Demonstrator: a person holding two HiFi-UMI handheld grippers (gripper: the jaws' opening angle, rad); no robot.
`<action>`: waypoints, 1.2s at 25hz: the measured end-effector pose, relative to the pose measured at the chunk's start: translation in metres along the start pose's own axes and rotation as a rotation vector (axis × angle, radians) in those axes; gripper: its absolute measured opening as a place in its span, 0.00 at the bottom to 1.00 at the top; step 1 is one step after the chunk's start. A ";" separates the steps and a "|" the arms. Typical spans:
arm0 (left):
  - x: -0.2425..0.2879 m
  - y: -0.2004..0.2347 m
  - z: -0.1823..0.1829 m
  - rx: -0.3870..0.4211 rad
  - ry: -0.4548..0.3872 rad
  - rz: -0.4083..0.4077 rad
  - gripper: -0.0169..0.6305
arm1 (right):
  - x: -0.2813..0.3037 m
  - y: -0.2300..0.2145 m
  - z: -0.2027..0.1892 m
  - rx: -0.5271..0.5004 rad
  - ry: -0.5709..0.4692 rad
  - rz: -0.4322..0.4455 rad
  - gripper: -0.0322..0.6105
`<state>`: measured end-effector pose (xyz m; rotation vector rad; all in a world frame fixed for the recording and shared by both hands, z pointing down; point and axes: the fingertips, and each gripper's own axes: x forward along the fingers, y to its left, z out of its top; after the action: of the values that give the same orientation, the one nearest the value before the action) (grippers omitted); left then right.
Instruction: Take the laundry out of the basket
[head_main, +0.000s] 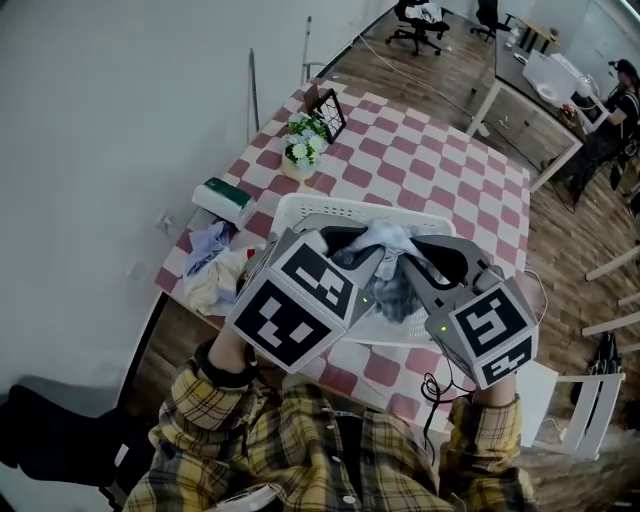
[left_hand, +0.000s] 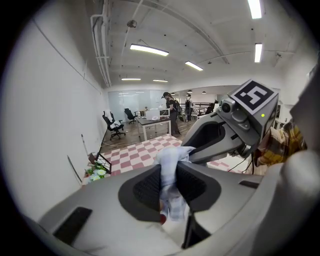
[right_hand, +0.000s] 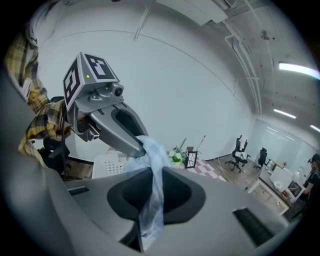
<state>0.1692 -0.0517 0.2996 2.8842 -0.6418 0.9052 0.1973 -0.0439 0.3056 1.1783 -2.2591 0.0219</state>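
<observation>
Fingers of the left gripper (left_hand: 170, 167) and right gripper (right_hand: 152, 175) grip one pale blue garment (head_main: 390, 238) over the laundry basket (head_main: 300, 206); gray laundry (head_main: 398, 298) seems left inside.

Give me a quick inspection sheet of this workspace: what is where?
Surface: table under a red-and-white checked cloth.
Job's things: white basket on the table; pale blue garment held over it.
Clutter: clothes pile at the table's left edge; flowers; small frame.
Grippers: left gripper and right gripper both shut on the garment.
Cables: black cable hangs below the right gripper.
Surroundings: white wall, wooden floor, office chairs, desk, a person far off.
</observation>
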 end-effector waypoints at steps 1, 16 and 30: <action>-0.005 0.001 0.001 -0.007 -0.008 0.010 0.22 | -0.001 0.002 0.005 -0.009 -0.010 0.003 0.16; -0.086 0.074 -0.033 -0.123 -0.093 0.111 0.22 | 0.056 0.056 0.088 -0.095 -0.043 0.094 0.16; -0.198 0.196 -0.108 -0.175 -0.060 0.171 0.22 | 0.171 0.147 0.194 -0.096 -0.076 0.168 0.16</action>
<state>-0.1151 -0.1386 0.2644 2.7421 -0.9354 0.7393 -0.0835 -0.1350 0.2667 0.9523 -2.3919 -0.0661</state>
